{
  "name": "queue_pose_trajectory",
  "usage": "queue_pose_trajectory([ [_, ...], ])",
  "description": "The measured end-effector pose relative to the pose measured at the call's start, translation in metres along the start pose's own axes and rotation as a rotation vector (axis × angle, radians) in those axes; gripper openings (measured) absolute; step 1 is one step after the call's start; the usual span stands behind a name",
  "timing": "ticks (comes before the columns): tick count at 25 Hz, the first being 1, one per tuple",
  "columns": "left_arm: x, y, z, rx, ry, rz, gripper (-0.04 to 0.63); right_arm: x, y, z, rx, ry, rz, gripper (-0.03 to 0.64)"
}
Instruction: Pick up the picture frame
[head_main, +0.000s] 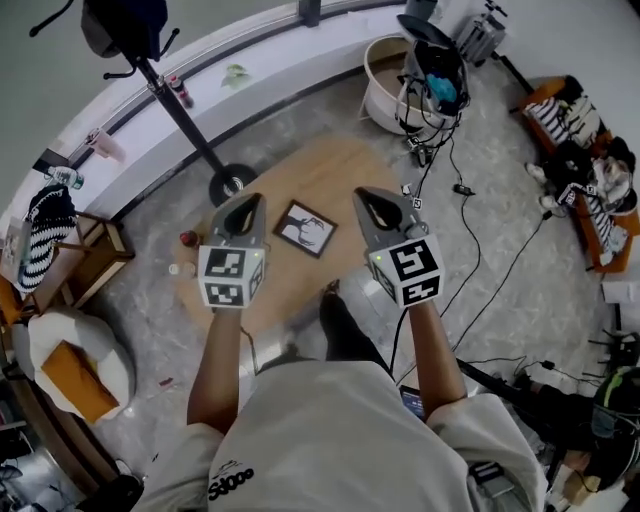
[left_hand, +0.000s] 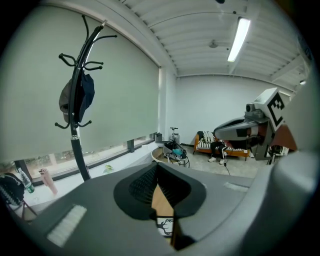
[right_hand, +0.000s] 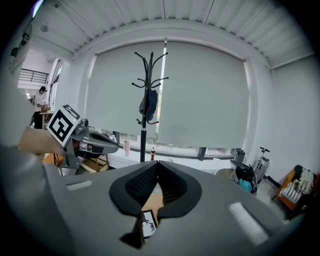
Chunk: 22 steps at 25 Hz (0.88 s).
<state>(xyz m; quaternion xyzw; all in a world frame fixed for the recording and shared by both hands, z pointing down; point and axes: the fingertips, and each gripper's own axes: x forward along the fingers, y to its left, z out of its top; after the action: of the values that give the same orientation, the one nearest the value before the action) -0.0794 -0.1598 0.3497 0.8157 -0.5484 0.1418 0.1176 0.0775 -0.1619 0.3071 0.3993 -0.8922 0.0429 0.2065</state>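
Picture frame (head_main: 305, 228): flat, rectangular, dark-edged, lying on round wooden table (head_main: 340, 165).

**Picture frame** (head_main: 305, 229): a dark, near-black border is shown around a white sheet printed with a black branching figure.

**Bench** (head_main: 335, 165): a light tan wood tone is seen.

**Left gripper** (head_main: 248, 200) and **right gripper** (head_main: 366, 194): grey shells are lined with black ribbed pads. Black-and-white square markers are carried on the white cube faces.

**Floor** (head_main: 520, 170): a mottled grey, stone-like pattern is shown.

**Coat stand** (head_main: 185, 118): black, hung with a dark garment (head_main: 125, 25).

**Sofa** (head_main: 545, 97): orange, laid with black-and-white striped cushions (head_main: 552, 117).

**Shirt** (head_main: 340, 440): pale beige, marked with black lettering.
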Motion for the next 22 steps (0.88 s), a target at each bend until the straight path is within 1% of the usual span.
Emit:
queue_pose_trajectory([
  [5, 0.023, 0.013, -0.031, -0.038, 0.060, 0.032, 0.012, 0.032, -0.011, -0.026, 0.009, 0.058, 0.059, 0.005],
  [10, 0.052, 0.021, -0.058, -0.051, 0.085, 0.058, 0.012, 0.065, -0.022, -0.057, 0.041, 0.097, 0.120, 0.005],
  [12, 0.063, 0.022, -0.075, -0.064, 0.122, 0.071, 0.012, 0.079, -0.027, -0.075, 0.048, 0.125, 0.139, 0.005],
  [17, 0.096, 0.035, -0.118, -0.077, 0.232, 0.099, 0.012, 0.120, -0.050, -0.116, 0.018, 0.179, 0.149, 0.005],
  [22, 0.130, 0.043, -0.157, -0.158, 0.285, 0.088, 0.012, 0.161, -0.064, -0.158, 0.038, 0.235, 0.181, 0.005],
])
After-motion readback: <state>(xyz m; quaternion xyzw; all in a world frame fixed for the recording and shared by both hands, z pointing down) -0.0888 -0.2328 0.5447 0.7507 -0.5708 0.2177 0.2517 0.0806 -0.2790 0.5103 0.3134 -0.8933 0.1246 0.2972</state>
